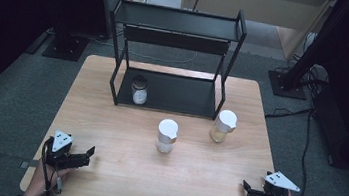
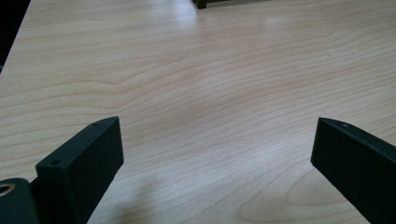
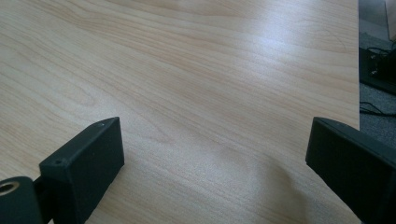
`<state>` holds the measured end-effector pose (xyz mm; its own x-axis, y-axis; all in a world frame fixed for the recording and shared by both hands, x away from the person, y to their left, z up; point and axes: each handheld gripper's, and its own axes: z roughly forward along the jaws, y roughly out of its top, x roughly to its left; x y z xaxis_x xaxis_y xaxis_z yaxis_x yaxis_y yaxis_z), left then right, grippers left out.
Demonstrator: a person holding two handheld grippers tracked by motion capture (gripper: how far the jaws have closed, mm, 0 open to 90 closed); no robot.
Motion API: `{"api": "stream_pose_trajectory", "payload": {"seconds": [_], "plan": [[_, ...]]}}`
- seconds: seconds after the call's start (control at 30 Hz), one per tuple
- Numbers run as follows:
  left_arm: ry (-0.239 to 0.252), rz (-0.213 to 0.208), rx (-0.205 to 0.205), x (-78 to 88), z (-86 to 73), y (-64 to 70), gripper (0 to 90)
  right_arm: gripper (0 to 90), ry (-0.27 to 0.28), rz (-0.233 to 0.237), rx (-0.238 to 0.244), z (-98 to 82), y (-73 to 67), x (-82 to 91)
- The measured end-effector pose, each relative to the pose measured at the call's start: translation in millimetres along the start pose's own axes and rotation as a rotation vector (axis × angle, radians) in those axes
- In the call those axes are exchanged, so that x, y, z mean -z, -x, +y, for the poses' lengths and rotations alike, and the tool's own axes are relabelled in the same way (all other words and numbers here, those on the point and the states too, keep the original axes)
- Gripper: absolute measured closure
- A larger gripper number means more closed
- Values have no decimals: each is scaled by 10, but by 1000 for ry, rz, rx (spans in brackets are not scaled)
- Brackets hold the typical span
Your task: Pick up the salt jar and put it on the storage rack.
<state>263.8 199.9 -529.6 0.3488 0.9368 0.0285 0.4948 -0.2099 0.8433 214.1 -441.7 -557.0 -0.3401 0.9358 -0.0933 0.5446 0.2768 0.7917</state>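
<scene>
High view: white-capped jar stands mid-table, second white-capped jar just right of it, well apart from both grippers. Left gripper rests at near-left edge of wooden table, right gripper near-right, both jaws wide, empty. Third jar sits on black rack's lower shelf

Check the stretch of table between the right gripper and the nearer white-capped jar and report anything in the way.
Nothing visible blocks it. Bare table lies between the right gripper, jaws open, and the jar.
</scene>
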Motion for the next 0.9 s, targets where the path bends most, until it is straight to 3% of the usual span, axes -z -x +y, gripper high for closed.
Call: {"api": "stream_pose_trajectory", "payload": {"seconds": [0.23,0.6,0.73,0.9], "plan": [[2,-16,21,23,-12,-49,27,38,2,8,-8,-1,12,2],[-15,-21,-15,40,-36,-48,27,39,1,9,-7,-1,14,1],[-15,-15,-19,102,-83,-118,26,39,0,8,-6,-1,12,0],[-7,-1,7,167,-127,-261,26,39,-1,8,-8,0,14,-1]]}}
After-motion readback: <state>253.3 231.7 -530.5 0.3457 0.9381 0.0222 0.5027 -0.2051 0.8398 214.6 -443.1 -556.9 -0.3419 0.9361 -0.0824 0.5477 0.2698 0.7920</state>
